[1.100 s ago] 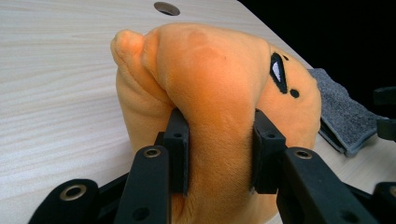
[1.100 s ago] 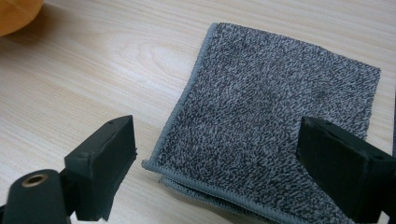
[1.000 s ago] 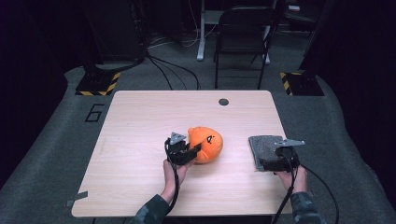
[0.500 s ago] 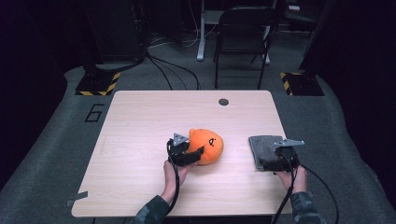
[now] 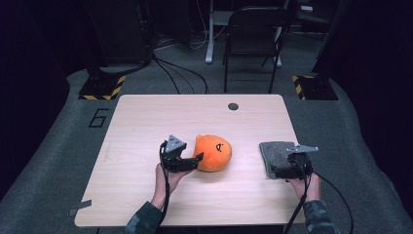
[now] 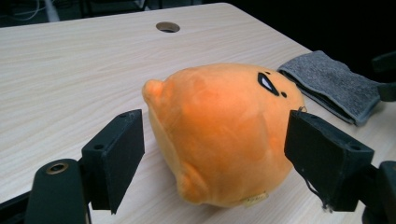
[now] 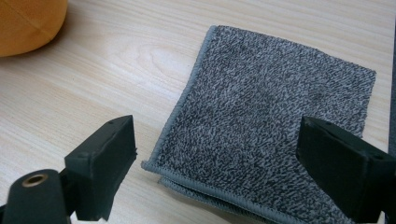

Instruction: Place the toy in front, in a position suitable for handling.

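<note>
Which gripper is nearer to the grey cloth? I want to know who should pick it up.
Right. The right gripper hovers at the near edge of the grey cloth, fingers open. The left gripper is off to the cloth's left, open around the orange plush toy.

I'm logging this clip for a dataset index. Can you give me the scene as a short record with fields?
surface: wooden table
left tool: jaws just opened, either side of the orange plush toy, pads not pressing
right tool: open, above the near edge of the folded grey towel
plush toy: lies mid-table, face toward the towel
towel: flat near the table's right edge
</note>
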### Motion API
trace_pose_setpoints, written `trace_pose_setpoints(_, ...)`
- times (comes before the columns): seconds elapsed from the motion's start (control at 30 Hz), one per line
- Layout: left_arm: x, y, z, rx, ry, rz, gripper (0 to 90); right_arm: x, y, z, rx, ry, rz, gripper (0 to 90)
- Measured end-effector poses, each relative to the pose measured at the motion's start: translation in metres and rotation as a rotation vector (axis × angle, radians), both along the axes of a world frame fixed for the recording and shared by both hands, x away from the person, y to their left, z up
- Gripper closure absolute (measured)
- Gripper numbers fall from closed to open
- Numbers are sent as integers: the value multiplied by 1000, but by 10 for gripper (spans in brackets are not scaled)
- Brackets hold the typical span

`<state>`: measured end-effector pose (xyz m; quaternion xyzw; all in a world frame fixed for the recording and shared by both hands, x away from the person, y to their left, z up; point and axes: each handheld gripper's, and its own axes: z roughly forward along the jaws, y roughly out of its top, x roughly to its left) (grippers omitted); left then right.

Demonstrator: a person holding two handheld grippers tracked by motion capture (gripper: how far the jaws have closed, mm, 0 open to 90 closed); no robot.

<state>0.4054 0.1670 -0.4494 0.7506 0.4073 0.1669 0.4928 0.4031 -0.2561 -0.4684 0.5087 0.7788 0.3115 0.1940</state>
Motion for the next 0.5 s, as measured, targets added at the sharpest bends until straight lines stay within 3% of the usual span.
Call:
trace_pose_setpoints(0.13,4,8,-10,28,28,-27,212,0,-1,1,9,1,-11,114)
trace_pose_setpoints(0.27,11,12,-21,15,69,-55,233,1,-3,2,9,-9,-8,114)
trace_pose_setpoints(0.5,14,15,-26,44,75,-94,298,1,0,2,6,-4,-17,115)
